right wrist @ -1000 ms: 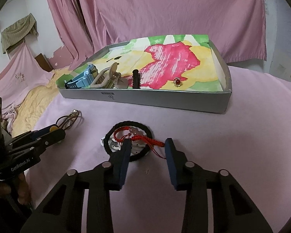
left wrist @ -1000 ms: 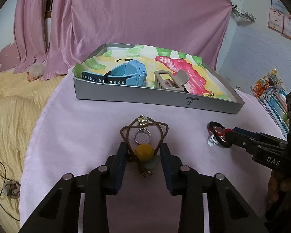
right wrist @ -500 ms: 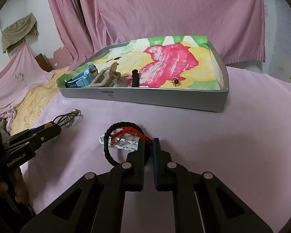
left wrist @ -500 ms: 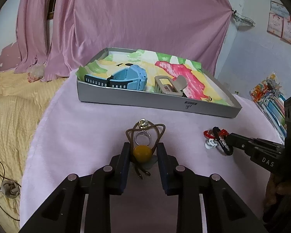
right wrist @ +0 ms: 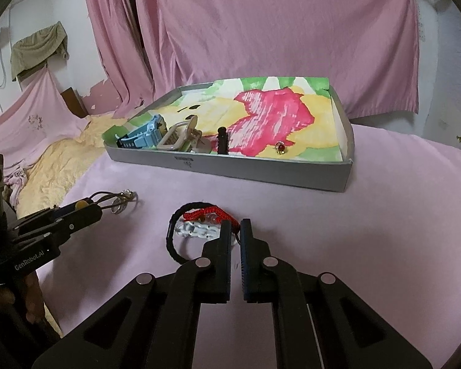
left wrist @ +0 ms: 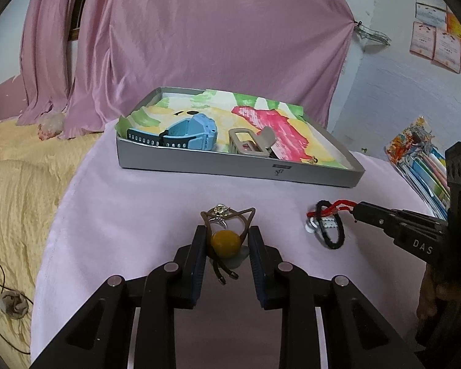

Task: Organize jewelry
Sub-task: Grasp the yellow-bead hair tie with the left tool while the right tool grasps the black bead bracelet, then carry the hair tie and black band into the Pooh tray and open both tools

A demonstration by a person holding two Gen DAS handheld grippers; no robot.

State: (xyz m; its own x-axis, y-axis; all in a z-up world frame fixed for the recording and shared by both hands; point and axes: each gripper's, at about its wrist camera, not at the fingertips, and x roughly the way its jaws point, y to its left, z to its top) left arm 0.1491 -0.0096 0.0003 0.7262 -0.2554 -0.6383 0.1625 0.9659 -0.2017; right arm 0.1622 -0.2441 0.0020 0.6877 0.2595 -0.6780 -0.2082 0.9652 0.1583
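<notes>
L gripper (left wrist: pixel 226 243): jaws have narrowed vs 1 s ago, now pinching the amber bead of brown cord loop (left wrist: pixel 227 216) w/ ring (left wrist: pixel 220 212); looks lifted off pink cloth (left wrist: pixel 138 215), hard to confirm. At 3 o'clock, R gripper (right wrist: pixel 236 230) went from wide to nearly closed, clamped on red cord of black bracelet (right wrist: pixel 176 240), raised. Both picks made; tray (left wrist: pixel 199 166) at 12 o'clock is prob next.
</notes>
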